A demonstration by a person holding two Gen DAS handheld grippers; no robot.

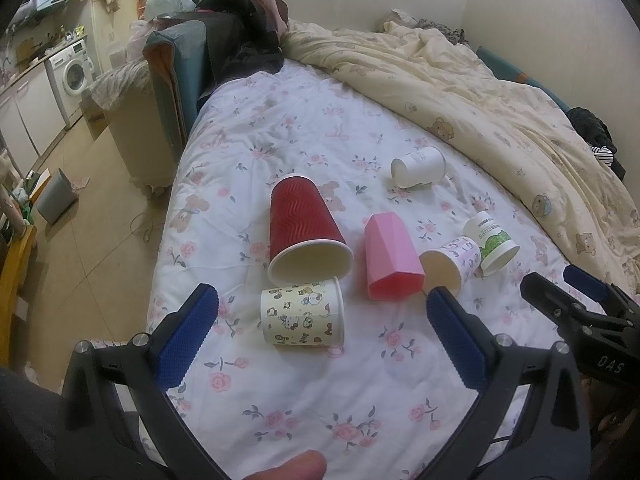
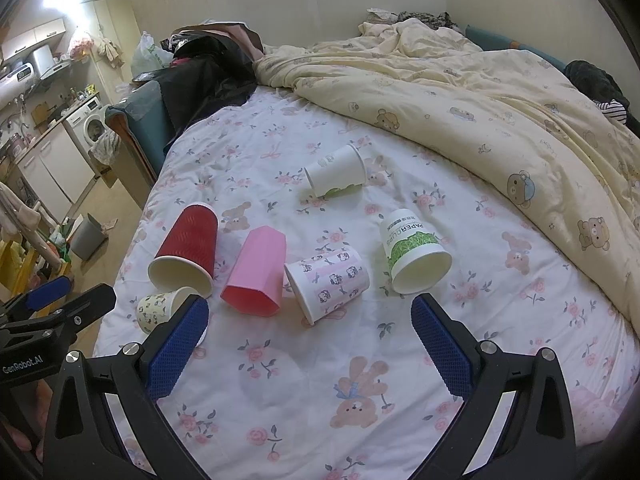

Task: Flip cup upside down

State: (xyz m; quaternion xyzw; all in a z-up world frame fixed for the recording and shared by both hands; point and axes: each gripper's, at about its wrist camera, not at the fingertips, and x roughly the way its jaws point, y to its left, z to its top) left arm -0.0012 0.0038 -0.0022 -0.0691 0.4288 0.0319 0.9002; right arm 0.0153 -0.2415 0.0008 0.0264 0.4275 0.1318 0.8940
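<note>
Several cups lie on their sides on the floral bedsheet: a red ribbed cup, a yellow cartoon cup, a pink plastic cup, a pink-patterned paper cup, a green-printed paper cup and a white paper cup farther back. My left gripper is open, its jaws standing either side of the yellow cartoon cup, just short of it. My right gripper is open and empty, just in front of the pink-patterned cup.
A rumpled cream duvet covers the far right of the bed. Dark clothes and bags pile at the bed's far left corner. The bed edge drops to the floor at left, with a grey bin there.
</note>
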